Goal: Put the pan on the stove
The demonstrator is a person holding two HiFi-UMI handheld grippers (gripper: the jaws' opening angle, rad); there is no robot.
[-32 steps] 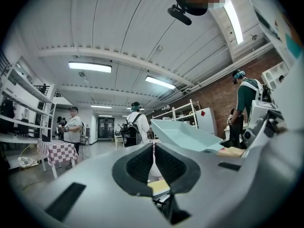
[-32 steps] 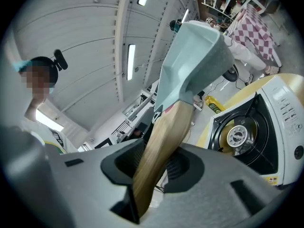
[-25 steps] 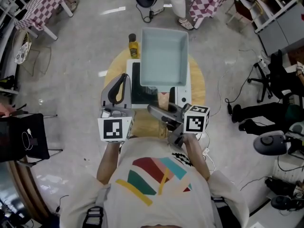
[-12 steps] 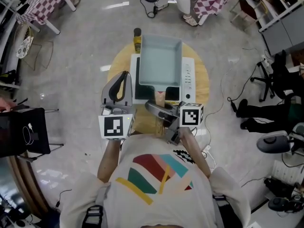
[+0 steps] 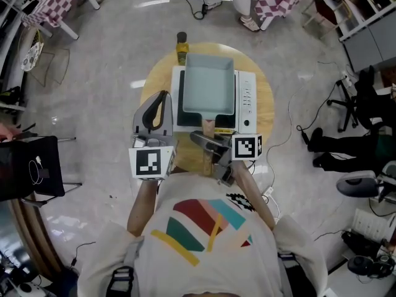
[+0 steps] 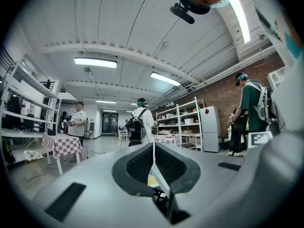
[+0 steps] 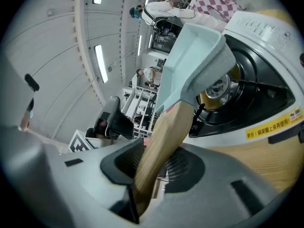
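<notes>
A light-blue square pan (image 5: 207,90) hangs over the black cooktop of a white stove (image 5: 245,96) on a round wooden table (image 5: 263,113). Its wooden handle (image 5: 208,127) points toward me, and my right gripper (image 5: 209,143) is shut on that handle. In the right gripper view the pan (image 7: 194,56) is just above the burner (image 7: 222,87), with the handle (image 7: 164,132) clamped in my right gripper (image 7: 152,172). My left gripper (image 5: 162,99) is beside the stove's left edge, shut on nothing. The left gripper view shows that gripper (image 6: 153,148) aimed at the room.
A yellow bottle (image 5: 181,47) stands at the table's far edge behind the stove. The stove's control panel (image 5: 246,98) runs along its right side. Checkered tables (image 5: 49,5) and several people stand around the room. A dark bag (image 5: 31,177) sits on the floor at the left.
The pan has come back toward me and down, from beyond the stove's far edge to over the cooktop. My right gripper drew in with it. The left gripper stayed put.
</notes>
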